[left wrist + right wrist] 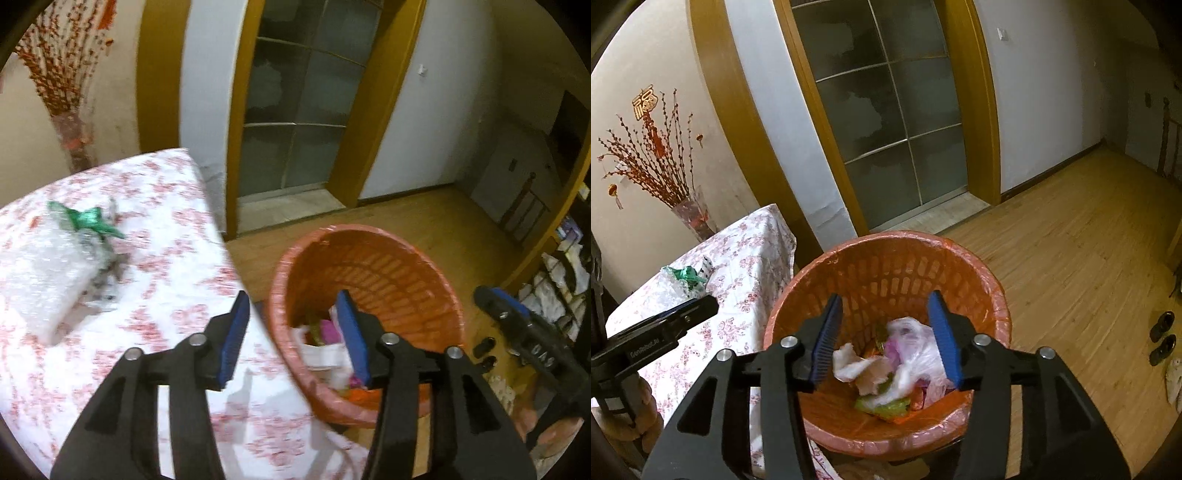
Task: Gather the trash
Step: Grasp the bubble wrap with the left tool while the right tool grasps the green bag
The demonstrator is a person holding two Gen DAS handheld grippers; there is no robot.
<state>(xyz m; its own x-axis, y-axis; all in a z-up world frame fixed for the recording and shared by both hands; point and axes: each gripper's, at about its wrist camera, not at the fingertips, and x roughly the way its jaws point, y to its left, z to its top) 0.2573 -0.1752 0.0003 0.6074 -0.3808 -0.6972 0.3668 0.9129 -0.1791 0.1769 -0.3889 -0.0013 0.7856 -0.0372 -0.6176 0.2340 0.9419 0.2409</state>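
An orange basket bin (905,240) with a thin plastic liner stands on the floor beside a table (746,266) under a floral cloth. My right gripper (886,332) hangs open over the bin with nothing between its blue pads. Below it lies crumpled trash (886,369): white paper, clear plastic, green and pink scraps. My left gripper (291,332) is open and empty, straddling the table's edge and the bin's (369,240) rim. On the table (166,258) lie a green wrapper (88,219) and a wad of bubble wrap (40,273), up and left of the left gripper.
A glass sliding door (886,110) in a wooden frame is behind the bin. A vase of red branches (694,218) stands at the table's far end. Dark shoes (1161,336) lie on the wooden floor at right. A cluttered shelf (561,280) is at far right.
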